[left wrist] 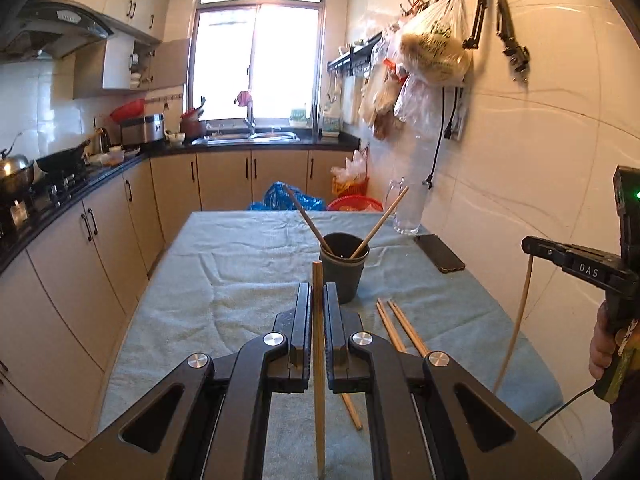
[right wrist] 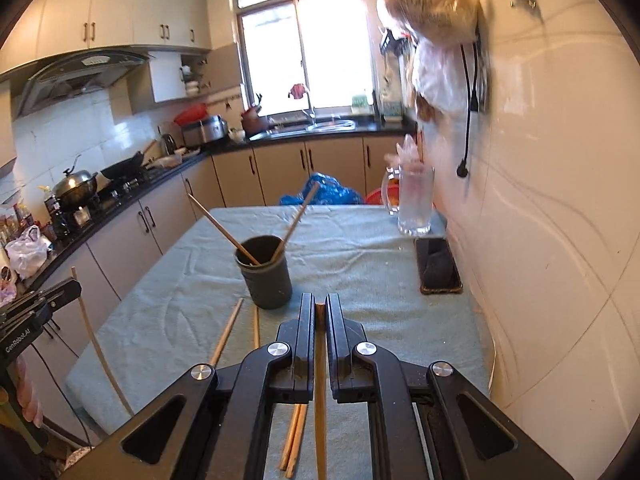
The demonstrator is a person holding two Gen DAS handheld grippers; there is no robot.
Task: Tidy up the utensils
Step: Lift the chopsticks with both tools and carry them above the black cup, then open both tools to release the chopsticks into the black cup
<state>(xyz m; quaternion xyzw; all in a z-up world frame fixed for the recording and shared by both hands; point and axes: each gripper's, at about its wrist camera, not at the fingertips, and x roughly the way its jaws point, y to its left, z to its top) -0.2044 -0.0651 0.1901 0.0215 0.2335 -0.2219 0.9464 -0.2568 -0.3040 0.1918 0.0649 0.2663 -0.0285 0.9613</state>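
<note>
Chopsticks fill both of our hands just now. The left gripper (left wrist: 318, 296) has its jaws clenched on one chopstick (left wrist: 319, 360), which runs upright between them, its tip level with the cup (left wrist: 343, 270). The right gripper (right wrist: 320, 316) likewise grips a second chopstick (right wrist: 320, 392), its top barely clearing the jaws.

Short of the cup, on our side of it, more loose chopsticks (right wrist: 226, 332) lie flat on the towel-covered bench (left wrist: 224, 256), some partly hidden beneath the grippers. The cup itself stands upright near the middle of the bench and already holds two chopsticks (left wrist: 382, 220) leaning apart against its rim. Beyond the cup and toward the wall lie a dark phone (left wrist: 439, 253) and a glass mug (right wrist: 416, 204).

We judge the step in hand to be carrying the held pair to the cup. Next we would need to bring each tip over the cup's mouth, tilt it downward, and release without knocking the cup or the two leaning sticks. The loose ones remain to collect.
</note>
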